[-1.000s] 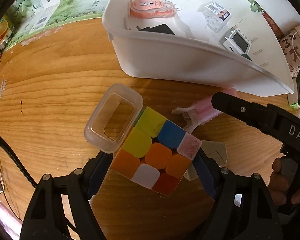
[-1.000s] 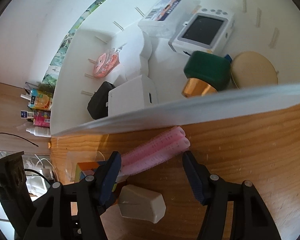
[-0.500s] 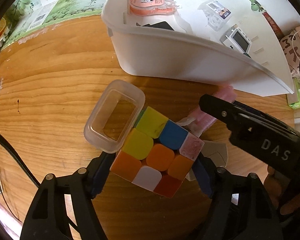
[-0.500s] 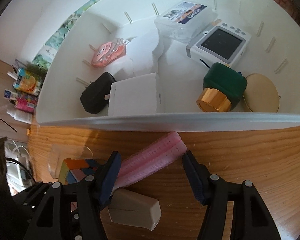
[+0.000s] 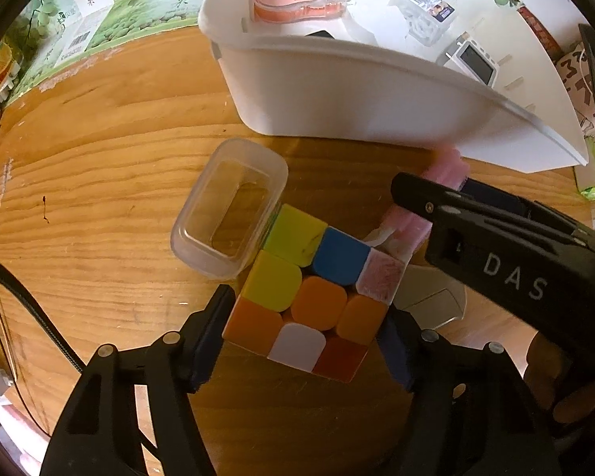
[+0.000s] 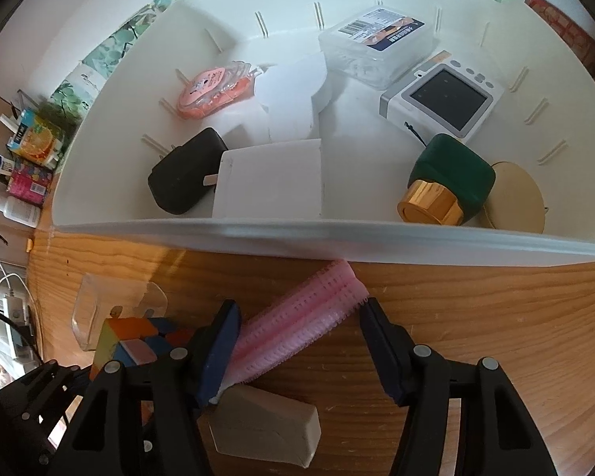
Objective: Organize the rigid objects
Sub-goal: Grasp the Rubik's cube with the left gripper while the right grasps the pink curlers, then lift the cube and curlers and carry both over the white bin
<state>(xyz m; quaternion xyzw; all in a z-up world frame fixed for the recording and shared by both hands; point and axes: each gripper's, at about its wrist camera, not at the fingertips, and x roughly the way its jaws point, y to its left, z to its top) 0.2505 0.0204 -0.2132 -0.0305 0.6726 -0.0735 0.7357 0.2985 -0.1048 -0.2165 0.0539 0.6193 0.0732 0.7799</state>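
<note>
My left gripper (image 5: 305, 341) had been closing, pads touching cube (image 5: 313, 297). My right gripper (image 6: 297, 341) closing, still spread astride roller (image 6: 297, 329); bin (image 6: 258, 234) at twelve o'clock.

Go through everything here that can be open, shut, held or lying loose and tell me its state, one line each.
Left gripper: closing on the cube, pads at its sides.
Cube: on the table, scrambled.
Right gripper: open, astride the pink roller.
Pink roller: lying flat, one end under the bin's rim.
Clear tub: open, empty, touching the cube.
Bin: open-topped, partly filled.
Green bottle: capped, on its side in the bin.
</note>
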